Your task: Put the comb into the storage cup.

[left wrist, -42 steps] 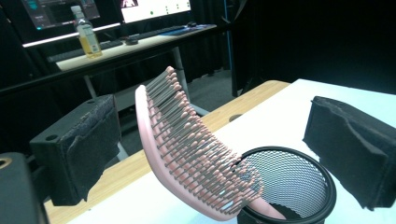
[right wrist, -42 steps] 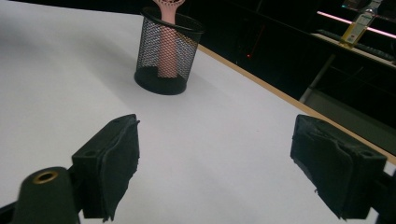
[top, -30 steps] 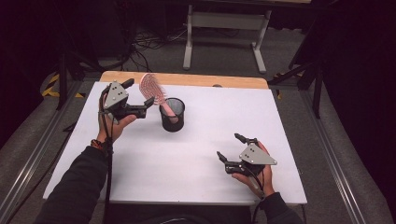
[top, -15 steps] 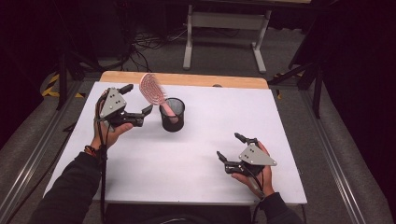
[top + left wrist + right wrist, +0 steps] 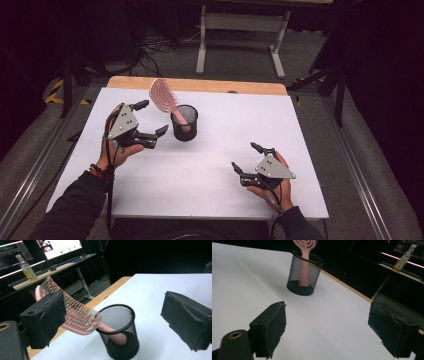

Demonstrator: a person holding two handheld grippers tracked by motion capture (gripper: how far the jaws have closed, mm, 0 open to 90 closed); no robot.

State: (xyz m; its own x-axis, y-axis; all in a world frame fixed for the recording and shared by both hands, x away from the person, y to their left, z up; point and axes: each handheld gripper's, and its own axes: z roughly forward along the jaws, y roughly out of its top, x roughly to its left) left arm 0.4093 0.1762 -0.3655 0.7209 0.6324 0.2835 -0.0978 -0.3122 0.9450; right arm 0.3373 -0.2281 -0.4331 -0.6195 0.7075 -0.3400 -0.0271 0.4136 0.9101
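A pink hairbrush stands handle-down in a black mesh cup toward the far left of the white table, its bristled head leaning left over the rim. My left gripper hovers just left of the cup, open, with nothing between its jaws. Along its jaws I see the brush head by the left pad and the cup ahead. My right gripper rests open near the front right, well apart from the cup and brush.
A wooden strip runs along the table's far edge. Behind it stand a metal desk frame and cables on the floor. A desk with monitors and a bottle lies beyond the table.
My left gripper has drawn back from the brush head toward the near edge, its jaws still open. The brush, the cup and the right gripper have stayed put.
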